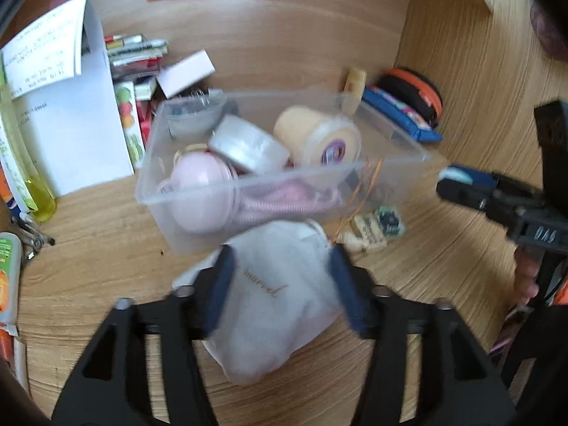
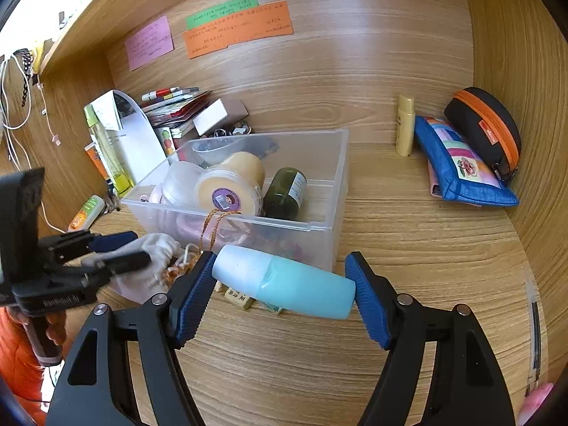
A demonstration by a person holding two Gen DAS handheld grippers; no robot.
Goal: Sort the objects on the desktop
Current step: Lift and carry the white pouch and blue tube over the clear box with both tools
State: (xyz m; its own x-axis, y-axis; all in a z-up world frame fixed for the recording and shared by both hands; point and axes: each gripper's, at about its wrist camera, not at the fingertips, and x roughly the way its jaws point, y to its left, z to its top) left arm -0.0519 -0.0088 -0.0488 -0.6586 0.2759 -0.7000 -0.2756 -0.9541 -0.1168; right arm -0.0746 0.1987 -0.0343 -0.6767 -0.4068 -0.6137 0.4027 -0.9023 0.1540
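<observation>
While the right tool [image 2: 280, 289] is clamped lengthwise on a light-blue bottle [image 2: 284, 285] just near of the clear bin [image 2: 330, 198], a white drawstring pouch [image 1: 277, 305] is sat between the left tool [image 1: 280, 291] pads, grip can't be told.

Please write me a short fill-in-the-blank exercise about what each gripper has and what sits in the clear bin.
1. The right gripper is closed end to end on a pale ____ bottle.
2. The left gripper has a white cloth ____ between its fingers.
3. The cream-coloured jar lies inside the clear plastic ____.
4. The blue zip pouch lies ____ the bin.

Missing words: blue; pouch; bin; outside
</observation>
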